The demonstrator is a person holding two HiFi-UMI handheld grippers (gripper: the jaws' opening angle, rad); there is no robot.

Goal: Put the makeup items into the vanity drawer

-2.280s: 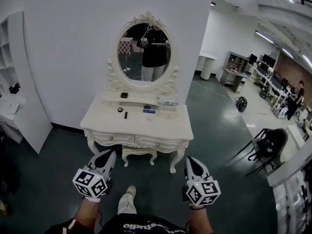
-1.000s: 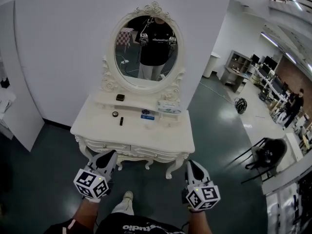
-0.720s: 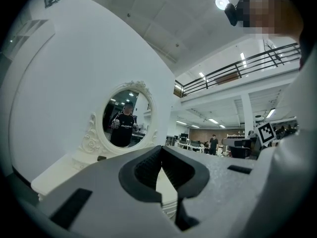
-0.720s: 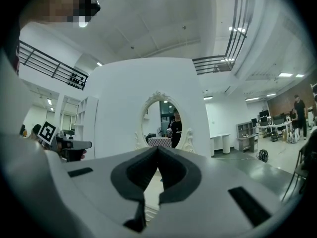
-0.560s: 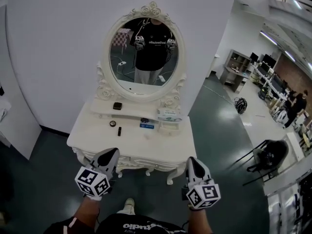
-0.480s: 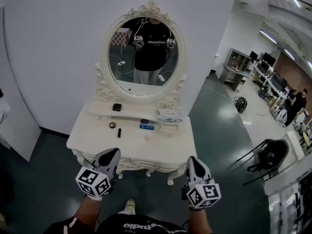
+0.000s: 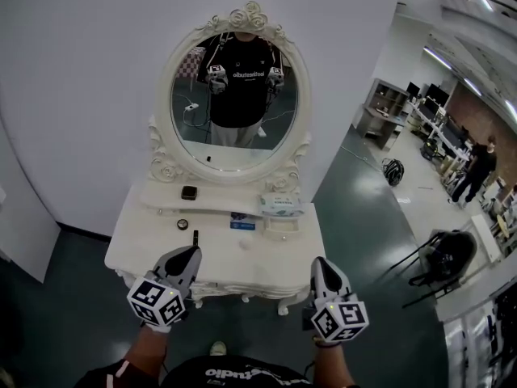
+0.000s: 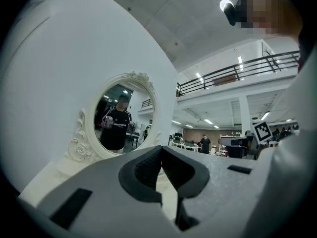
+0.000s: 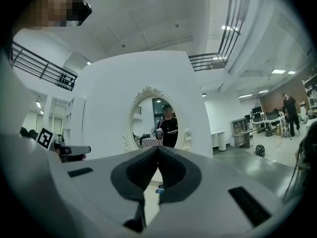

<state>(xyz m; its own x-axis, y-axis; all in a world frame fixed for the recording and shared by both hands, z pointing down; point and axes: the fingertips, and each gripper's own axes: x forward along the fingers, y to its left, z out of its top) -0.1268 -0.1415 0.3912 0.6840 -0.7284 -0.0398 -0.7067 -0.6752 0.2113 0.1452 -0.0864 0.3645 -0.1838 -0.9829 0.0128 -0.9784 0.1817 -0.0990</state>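
Observation:
A white vanity table (image 7: 242, 259) with an oval mirror (image 7: 234, 95) stands against the wall straight ahead. On its top lie a small round pot (image 7: 182, 224), a black lipstick (image 7: 195, 237) and a blue item (image 7: 241, 225). A dark compact (image 7: 188, 192) and a tissue pack (image 7: 281, 206) rest on the raised shelf. My left gripper (image 7: 194, 251) (image 8: 161, 148) hovers at the table's front edge, shut and empty. To its right, my right gripper (image 7: 318, 262) (image 9: 157, 148) is also shut and empty. The table's overhang and my grippers hide the drawer fronts.
A white shelf unit (image 7: 14, 241) flanks the vanity on the left. A black chair (image 7: 447, 250) stands on the dark green floor at the right. Desks and a person (image 7: 475, 165) are far off at the right.
The vanity has come nearer and fills more of the head view. Both grippers moved forward from over the floor to its front edge, staying shut.

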